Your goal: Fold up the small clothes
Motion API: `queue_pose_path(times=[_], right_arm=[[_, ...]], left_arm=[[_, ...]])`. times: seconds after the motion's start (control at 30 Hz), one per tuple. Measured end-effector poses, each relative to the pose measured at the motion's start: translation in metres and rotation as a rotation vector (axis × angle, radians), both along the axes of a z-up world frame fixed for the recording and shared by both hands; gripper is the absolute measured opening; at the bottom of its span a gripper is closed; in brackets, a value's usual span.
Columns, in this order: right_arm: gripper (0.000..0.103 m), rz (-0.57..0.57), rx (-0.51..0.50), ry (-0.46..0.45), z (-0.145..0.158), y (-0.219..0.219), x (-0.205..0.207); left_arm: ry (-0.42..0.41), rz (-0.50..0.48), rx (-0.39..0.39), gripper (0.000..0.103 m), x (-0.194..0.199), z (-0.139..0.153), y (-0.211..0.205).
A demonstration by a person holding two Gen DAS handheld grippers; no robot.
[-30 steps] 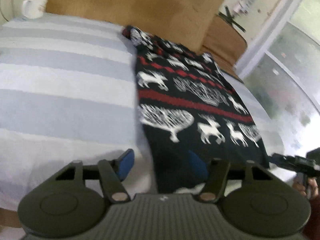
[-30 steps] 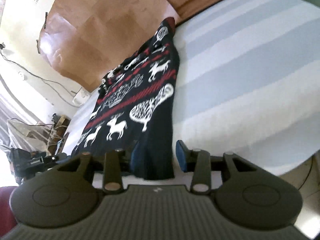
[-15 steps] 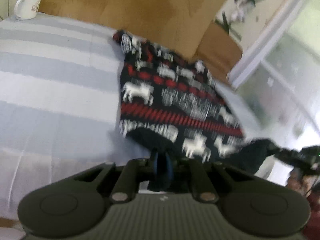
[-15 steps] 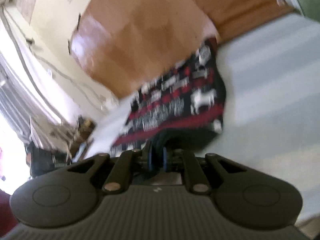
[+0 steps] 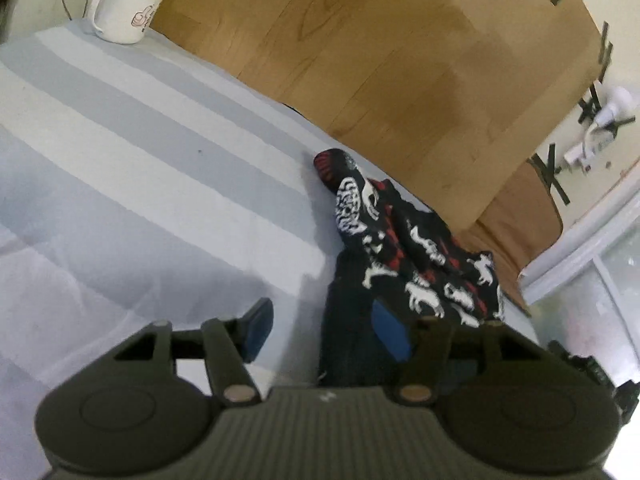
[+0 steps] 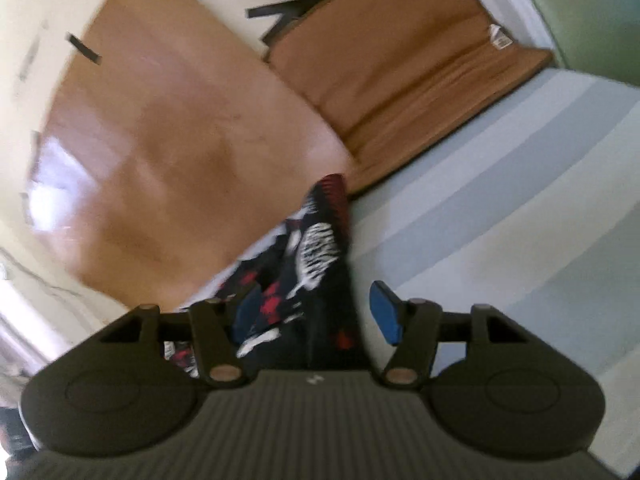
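1. The cover [image 5: 132,184], in pale blue and grey stripes, fills most of what I see. A second ago the garment lay stretched long and flat across it; now far more bare stripe shows on both sides.
2. The board [image 5: 384,52], brown wood, stands behind the cover. It looms larger in both views than it did a second ago.
3. The cushion [image 6: 404,80], tan, sits beside the board. A small white tag is at its far corner; I cannot read any print on it.
4. The garment [image 5: 404,248], black knit with white deer and red bands, now lies doubled on itself in a bunched heap near the board. Its red-ribbed end points away from me. It was one flat layer before.
5. My left gripper [image 5: 320,332] has its jaws opening. Half a second ago they were pinched on the near hem. Now the plain black edge lies between the blue pads [image 5: 256,330], and the left pad stands clear of it over the cover.
6. My right gripper [image 6: 316,316] is opening too, after the same pinch. The cloth lies between its pads [image 6: 384,316]; the right pad is apart from it, and the view is blurred.
7. The mug [image 5: 128,10], white with a dark rim, stands at the far corner of the cover. It carries a small reddish sketch, which looks like a thumbs-up, but I cannot be sure.
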State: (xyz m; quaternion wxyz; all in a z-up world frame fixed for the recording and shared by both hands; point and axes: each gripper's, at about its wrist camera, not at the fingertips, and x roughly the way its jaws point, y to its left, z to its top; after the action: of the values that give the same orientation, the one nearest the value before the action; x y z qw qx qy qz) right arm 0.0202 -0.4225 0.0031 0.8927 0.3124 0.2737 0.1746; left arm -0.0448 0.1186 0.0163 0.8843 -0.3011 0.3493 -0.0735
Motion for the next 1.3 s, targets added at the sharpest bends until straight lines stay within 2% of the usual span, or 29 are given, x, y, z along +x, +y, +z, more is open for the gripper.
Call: queue_pose_path(times=[0.17,0.23,0.3,0.37,0.4,0.47,0.53,0.7,0.77,0.87,0.93,0.97,1.03,1.1,1.13,1.17,1.2,1.3], right_arm=[[0.063,0.041,-0.107,0.013,-0.009,0.009,-0.010],[0.063,0.053,-0.160,0.015,-0.010,0.021,-0.005],[0.062,0.064,-0.224,0.008,-0.008,0.032,0.004],[0.046,0.078,-0.292,0.002,-0.008,0.042,0.012],[0.019,0.080,-0.329,0.007,-0.011,0.047,0.017],[0.018,0.052,-0.375,0.008,-0.016,0.051,0.018],[0.016,0.019,-0.355,-0.021,-0.016,0.046,0.012],[0.015,-0.082,-0.336,-0.130,-0.009,0.048,-0.012],[0.015,-0.118,-0.355,-0.157,-0.010,0.054,-0.017],[0.015,-0.161,-0.348,-0.152,-0.012,0.058,-0.014],[0.016,-0.167,-0.355,-0.094,-0.015,0.056,-0.004],[0.017,-0.157,-0.346,-0.041,-0.019,0.054,0.004],[0.023,-0.157,-0.286,0.004,-0.024,0.044,0.009],[0.031,-0.160,-0.261,0.003,-0.025,0.039,0.008],[0.038,-0.158,-0.249,0.008,-0.025,0.038,0.006],[0.041,-0.160,-0.240,0.001,-0.025,0.036,0.005],[0.046,-0.158,-0.233,-0.009,-0.024,0.036,0.003],[0.047,-0.152,-0.216,-0.058,-0.020,0.035,-0.004]], left_arm=[[0.007,-0.071,0.027,0.061,0.020,-0.001,-0.015],[-0.011,-0.114,0.075,0.061,0.029,0.000,-0.030],[-0.015,-0.167,0.137,0.055,0.039,-0.001,-0.043],[0.004,-0.218,0.186,0.025,0.050,-0.006,-0.056],[0.005,-0.218,0.217,0.020,0.051,-0.008,-0.059],[-0.007,-0.214,0.262,0.015,0.052,-0.008,-0.062],[-0.033,-0.204,0.244,0.011,0.048,-0.004,-0.059],[-0.190,-0.156,0.270,0.011,0.030,0.022,-0.061],[-0.229,-0.146,0.311,0.011,0.031,0.028,-0.067],[-0.238,-0.146,0.360,0.011,0.043,0.030,-0.076],[-0.208,-0.144,0.396,0.011,0.061,0.022,-0.082],[-0.181,-0.144,0.420,0.012,0.068,0.016,-0.085],[-0.096,-0.130,0.482,0.022,0.086,-0.005,-0.092],[-0.130,-0.081,0.531,0.053,0.084,-0.013,-0.093],[-0.121,-0.061,0.554,0.060,0.084,-0.012,-0.093],[-0.124,-0.053,0.546,0.074,0.083,-0.011,-0.090],[-0.125,-0.048,0.525,0.081,0.082,-0.011,-0.086],[-0.120,-0.017,0.474,0.082,0.077,-0.012,-0.075]])
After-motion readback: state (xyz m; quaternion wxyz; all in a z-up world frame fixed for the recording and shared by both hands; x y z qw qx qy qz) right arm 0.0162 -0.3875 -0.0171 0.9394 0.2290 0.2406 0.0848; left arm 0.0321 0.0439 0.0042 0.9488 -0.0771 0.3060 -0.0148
